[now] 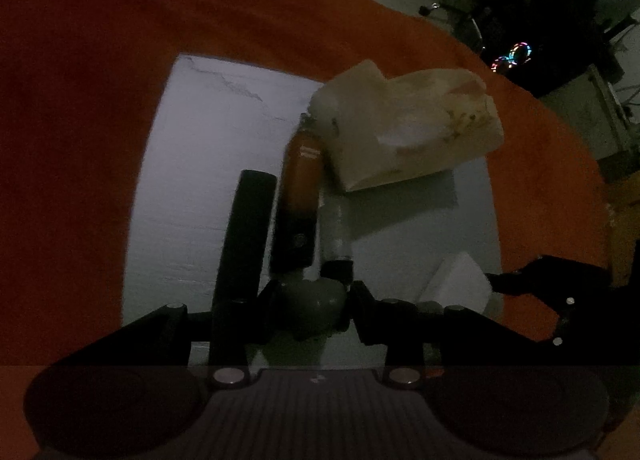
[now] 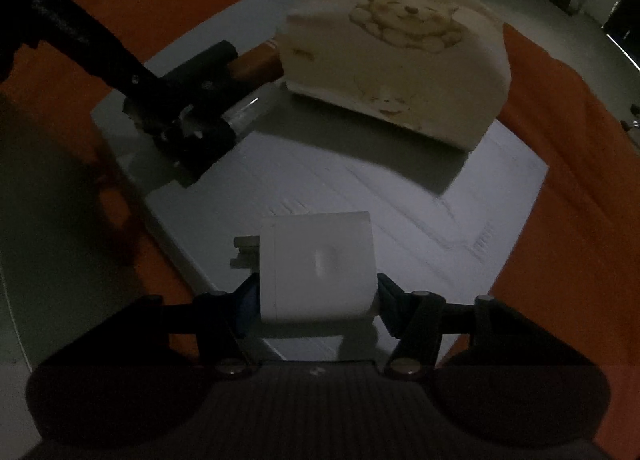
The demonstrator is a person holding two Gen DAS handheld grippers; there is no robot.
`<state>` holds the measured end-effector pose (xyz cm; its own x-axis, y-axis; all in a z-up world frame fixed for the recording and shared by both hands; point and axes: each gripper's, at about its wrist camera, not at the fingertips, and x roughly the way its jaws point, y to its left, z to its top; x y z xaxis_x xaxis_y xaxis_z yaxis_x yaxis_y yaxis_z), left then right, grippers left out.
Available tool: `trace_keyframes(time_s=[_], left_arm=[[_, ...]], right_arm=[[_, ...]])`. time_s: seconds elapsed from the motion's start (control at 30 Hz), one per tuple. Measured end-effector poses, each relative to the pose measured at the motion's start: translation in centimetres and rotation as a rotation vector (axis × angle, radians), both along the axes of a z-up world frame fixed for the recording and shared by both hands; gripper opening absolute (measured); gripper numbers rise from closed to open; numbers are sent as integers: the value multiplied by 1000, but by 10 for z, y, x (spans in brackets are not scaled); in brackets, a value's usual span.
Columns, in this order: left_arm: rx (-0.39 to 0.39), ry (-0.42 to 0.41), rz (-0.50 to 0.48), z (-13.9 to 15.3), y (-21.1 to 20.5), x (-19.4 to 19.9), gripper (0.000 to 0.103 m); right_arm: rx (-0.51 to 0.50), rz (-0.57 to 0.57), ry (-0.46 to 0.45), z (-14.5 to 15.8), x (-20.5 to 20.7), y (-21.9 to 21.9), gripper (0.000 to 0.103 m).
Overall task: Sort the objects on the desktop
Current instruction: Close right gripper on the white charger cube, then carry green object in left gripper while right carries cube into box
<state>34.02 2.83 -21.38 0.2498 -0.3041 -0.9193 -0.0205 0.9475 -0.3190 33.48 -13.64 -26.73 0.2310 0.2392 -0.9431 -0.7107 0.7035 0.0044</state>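
Note:
My right gripper (image 2: 318, 300) is shut on a white plug-in charger (image 2: 316, 264), held just above the white board (image 2: 400, 212); its metal prongs (image 2: 242, 252) point left. My left gripper (image 1: 310, 300) is shut on a round grey object (image 1: 312, 306) over the same board (image 1: 208, 164). Ahead of it lie a black bar (image 1: 246, 228), a brown-and-black pen-like item (image 1: 298, 188) and a clear tube with a black cap (image 1: 336, 236). A cream tissue pack with a bear print (image 2: 400, 56) sits at the board's far side; it also shows in the left wrist view (image 1: 408, 128).
The board lies on an orange cloth (image 1: 100, 100) that covers the table. The left gripper and its arm (image 2: 184, 116) show at the left of the right wrist view, over the pens. The charger shows at the lower right of the left wrist view (image 1: 460, 280). Dark room clutter lies beyond.

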Motion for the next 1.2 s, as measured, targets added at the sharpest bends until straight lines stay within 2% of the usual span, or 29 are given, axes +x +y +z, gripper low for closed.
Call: trace_keyframes(time_s=[0.1,0.17,0.27,0.5,0.6,0.67,0.73,0.97,1.2], left_arm=[[26,-8,-20,2,3,-2,33],[29,-9,-19,2,6,-3,33],[29,-3,-13,2,11,-4,41],[22,22,-10,-4,10,-8,44],[37,9,-18,-4,6,-10,44],[40,-5,-27,-4,5,-11,40],[28,-23,-25,-1,6,-12,34],[3,-38,-8,13,11,-17,33],[-27,-75,-4,41,17,-33,34]], right_arm=[[-24,6,-24,1,-8,2,65],[-34,10,-40,2,-12,4,73],[-40,12,-53,2,-15,3,79],[-60,34,-57,-5,-15,10,80],[-38,24,-35,-5,-14,8,73],[-31,6,-36,-4,-14,6,62],[-26,-11,-35,-1,-15,3,61],[1,-75,-24,13,-23,-3,60],[44,-133,-52,45,-34,-9,60]])
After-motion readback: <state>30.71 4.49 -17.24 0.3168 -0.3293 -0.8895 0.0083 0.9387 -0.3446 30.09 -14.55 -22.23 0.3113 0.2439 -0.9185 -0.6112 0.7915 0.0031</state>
